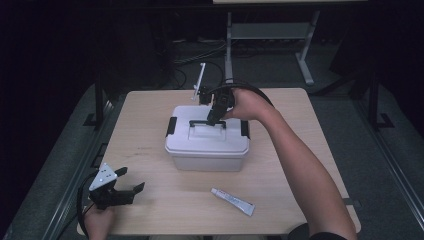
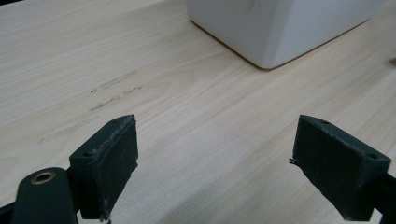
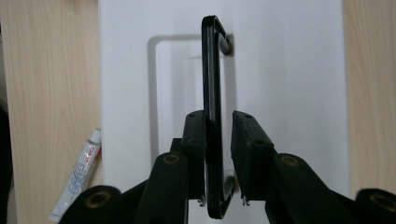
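Early stage by the look of it: white storage box point(image 1: 207, 142) mid-table, lid on, both black side latches apparently not yet undone, carry handle point(image 3: 212, 116) raised and standing between jaws of right gripper point(image 3: 219, 156). Narrow there, left pad against the handle, sliver of gap at right pad, so grip probably not quite complete. Left gripper point(image 2: 215, 163) wide apart, empty, over bare table point(image 2: 196, 112) near front-left; tube point(image 1: 232, 201) untouched by the front edge.

White lidded box point(image 1: 207, 142) sits mid-table, its black side latches shut, lid on. Its slim black carry handle point(image 3: 212, 116) stands raised, upright on edge above the lid's recess, running across the lid's middle.
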`<state>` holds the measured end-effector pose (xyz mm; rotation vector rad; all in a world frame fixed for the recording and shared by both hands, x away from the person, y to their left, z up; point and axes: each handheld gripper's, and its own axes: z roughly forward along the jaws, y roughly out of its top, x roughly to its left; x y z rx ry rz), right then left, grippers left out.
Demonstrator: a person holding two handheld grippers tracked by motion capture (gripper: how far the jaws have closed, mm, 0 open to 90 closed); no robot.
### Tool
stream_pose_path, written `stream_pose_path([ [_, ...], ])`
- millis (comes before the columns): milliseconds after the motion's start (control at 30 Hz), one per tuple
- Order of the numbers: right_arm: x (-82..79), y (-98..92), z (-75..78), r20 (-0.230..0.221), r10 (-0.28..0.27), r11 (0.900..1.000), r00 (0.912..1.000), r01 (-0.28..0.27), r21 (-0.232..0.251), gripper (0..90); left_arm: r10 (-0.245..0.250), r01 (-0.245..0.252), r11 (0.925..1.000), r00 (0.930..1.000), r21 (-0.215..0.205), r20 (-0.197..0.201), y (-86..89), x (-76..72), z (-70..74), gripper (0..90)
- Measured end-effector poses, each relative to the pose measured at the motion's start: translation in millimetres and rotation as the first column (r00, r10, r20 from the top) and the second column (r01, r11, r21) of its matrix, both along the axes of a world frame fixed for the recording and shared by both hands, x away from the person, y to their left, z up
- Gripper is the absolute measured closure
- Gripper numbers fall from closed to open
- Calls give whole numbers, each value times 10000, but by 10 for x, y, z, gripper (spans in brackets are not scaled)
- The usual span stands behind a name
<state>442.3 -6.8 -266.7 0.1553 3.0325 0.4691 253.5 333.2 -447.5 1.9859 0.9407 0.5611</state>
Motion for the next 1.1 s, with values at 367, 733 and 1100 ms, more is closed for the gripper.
stream_pose_path([
  [367, 147, 40, -53, -302, -145, 9999, 9994, 142, -83, 791, 8, -8, 10000, 10000, -51, 10, 9, 1, -3, 134],
  [733, 200, 80, -83, -591, 44, 9998, 9982, -55, -192, 833, 48, -48, 10000, 10000, -61, -17, 11, 4, -5, 134],
  [1100, 203, 93, -59, -528, 251, 9994, 9983, -263, -222, 841, 51, -51, 10000, 10000, -85, -29, 20, 3, -4, 134],
])
